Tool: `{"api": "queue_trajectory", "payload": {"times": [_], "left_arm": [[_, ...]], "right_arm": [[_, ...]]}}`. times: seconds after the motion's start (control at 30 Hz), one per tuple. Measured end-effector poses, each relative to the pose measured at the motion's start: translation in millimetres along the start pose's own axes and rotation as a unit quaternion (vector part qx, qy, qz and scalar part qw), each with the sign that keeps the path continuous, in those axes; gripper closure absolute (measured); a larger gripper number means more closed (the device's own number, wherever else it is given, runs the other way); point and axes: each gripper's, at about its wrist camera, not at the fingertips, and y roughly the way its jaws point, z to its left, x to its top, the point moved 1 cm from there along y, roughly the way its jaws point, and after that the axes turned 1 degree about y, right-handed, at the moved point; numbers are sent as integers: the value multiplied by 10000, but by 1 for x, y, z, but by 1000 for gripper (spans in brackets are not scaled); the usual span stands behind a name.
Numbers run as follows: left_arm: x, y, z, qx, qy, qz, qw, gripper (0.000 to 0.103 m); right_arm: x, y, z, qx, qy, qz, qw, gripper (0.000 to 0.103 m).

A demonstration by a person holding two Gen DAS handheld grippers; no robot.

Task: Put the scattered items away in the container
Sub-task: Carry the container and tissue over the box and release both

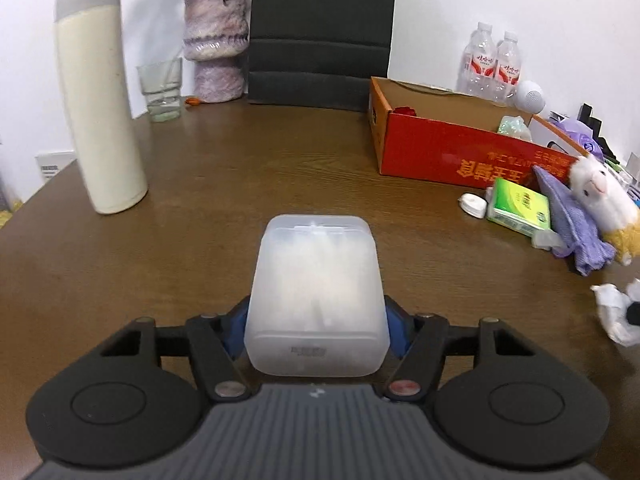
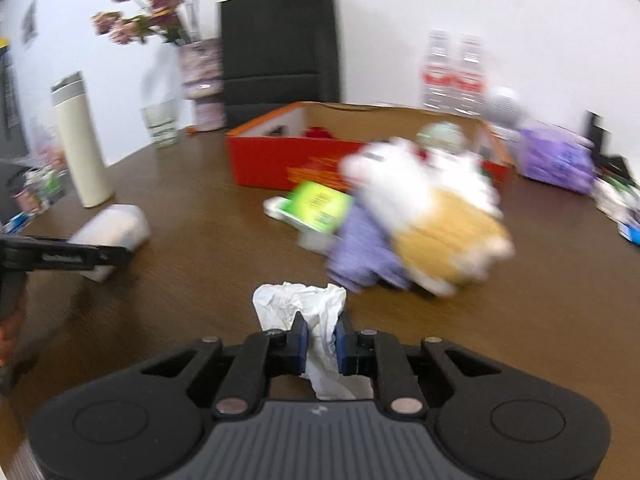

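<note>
Left wrist view: I see my left gripper clamping a frosted plastic box; my right gripper pinches crumpled tissue near the red cardboard box.

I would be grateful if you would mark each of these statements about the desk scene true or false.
1. The left tool holds a frosted translucent plastic box. True.
2. The right tool is empty. False: it is shut on a crumpled white tissue.
3. The red cardboard box stands open-topped on the brown wooden table. True.
4. The white plush alpaca toy lies inside the red box. False: it lies on the table in front of it, beside a green tissue packet.
5. The tall cream thermos bottle lies on its side. False: it stands upright.
</note>
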Motion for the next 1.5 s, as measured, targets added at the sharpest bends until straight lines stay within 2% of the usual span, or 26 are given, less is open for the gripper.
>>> {"api": "queue_trajectory", "payload": {"times": [0.07,0.13,0.17,0.2,0.23,0.3,0.33,0.43,0.5,0.57,0.6,0.63,0.7,0.73,0.77,0.83,0.9,1.0,1.1,1.27,1.37,1.43,1.5], "left_arm": [[-13,-21,-18,-84,-53,-110,9999,38],[-29,-42,-44,-264,15,-154,9995,38],[-37,-50,-56,-318,67,-168,9993,37],[-43,-56,-67,-371,135,-175,9991,37],[-49,-60,-77,-418,216,-184,9987,37],[-55,-65,-90,-396,394,-215,9982,37],[-57,-65,-95,-353,475,-216,9980,37],[-56,-63,-99,-333,534,-180,9979,35],[-52,-63,-100,-291,568,-295,9975,32],[-50,-62,-101,-250,641,-318,9971,29],[-49,-59,-101,-266,638,-277,9972,31],[-48,-59,-99,-308,592,-246,9975,36],[-50,-61,-98,-317,558,-239,9977,37],[-52,-63,-98,-330,530,-251,9977,37],[-55,-67,-98,-367,466,-278,9978,37],[-62,-79,-96,-362,257,-394,9982,37],[-71,-99,-97,-310,138,-684,9971,37],[-88,-132,-101,-313,75,-1143,9929,37],[-96,-152,-102,-405,61,-1288,9908,37],[-97,-175,-108,-391,107,-1839,9821,36],[-84,-178,-112,-532,141,-1983,9786,36],[-61,-177,-113,-722,196,-2175,9732,36],[-25,-171,-111,-848,134,-2322,9689,36]], "right_arm": [[-12,-12,-7,-93,39,45,9999,89],[-23,-21,-11,-172,74,66,9998,81],[-28,-26,-12,-241,142,67,9996,73],[-32,-32,-13,-301,238,65,9992,50],[-35,-38,-12,-330,317,3,9990,33],[-38,-50,-5,-344,297,-247,9987,22],[-39,-53,-1,-420,211,-329,9984,22],[-35,-48,6,-621,118,-398,9972,22],[-33,-37,7,-682,204,-344,9969,28],[-34,-26,10,-807,197,-255,9962,37],[-35,-21,12,-847,159,-198,9961,45],[-37,-17,13,-857,127,-144,9961,59],[-42,-15,13,-822,133,-154,9964,70],[-44,-17,13,-813,135,-175,9964,80],[-46,-20,13,-810,150,-191,9964,82],[-49,-30,10,-736,242,-273,9966,84],[-53,-49,7,-567,336,-496,9966,84],[-63,-91,12,-401,225,-1199,9917,84],[-78,-123,28,-439,-38,-1802,9826,83],[-93,-136,42,-442,68,-2018,9784,83],[-88,-138,39,-413,209,-2031,9781,83],[-74,-142,31,-290,302,-2076,9773,83],[-49,-147,21,-231,359,-2233,9738,83]]}}
